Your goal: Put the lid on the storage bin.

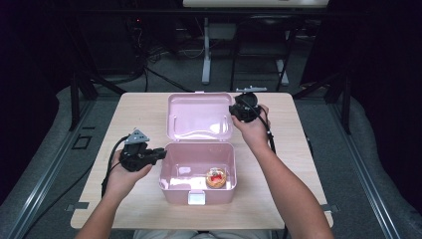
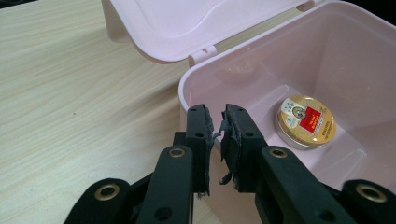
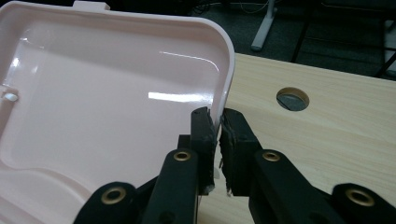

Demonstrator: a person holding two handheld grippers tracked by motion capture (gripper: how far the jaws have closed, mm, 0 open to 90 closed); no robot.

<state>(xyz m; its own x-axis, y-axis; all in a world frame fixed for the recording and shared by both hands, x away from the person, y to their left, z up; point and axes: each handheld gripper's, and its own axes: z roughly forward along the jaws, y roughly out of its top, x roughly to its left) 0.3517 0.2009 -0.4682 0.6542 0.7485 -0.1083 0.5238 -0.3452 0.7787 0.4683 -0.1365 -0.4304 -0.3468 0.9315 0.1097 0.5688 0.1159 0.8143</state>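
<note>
A glossy, smooth pink plastic box (image 1: 198, 172) with a shiny lid (image 1: 200, 115) sat on a matt, pale wood-grain tabletop (image 1: 149, 114). Inside lay a round tin (image 2: 304, 121) with a gleaming gold metallic top. Worn, matt black pads (image 3: 205, 135) lined the hand-held gripper (image 3: 215, 122).

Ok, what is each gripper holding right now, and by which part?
Right gripper pinches the open pink plastic lid by its side rim. Left gripper clamps the pink plastic box wall.
</note>
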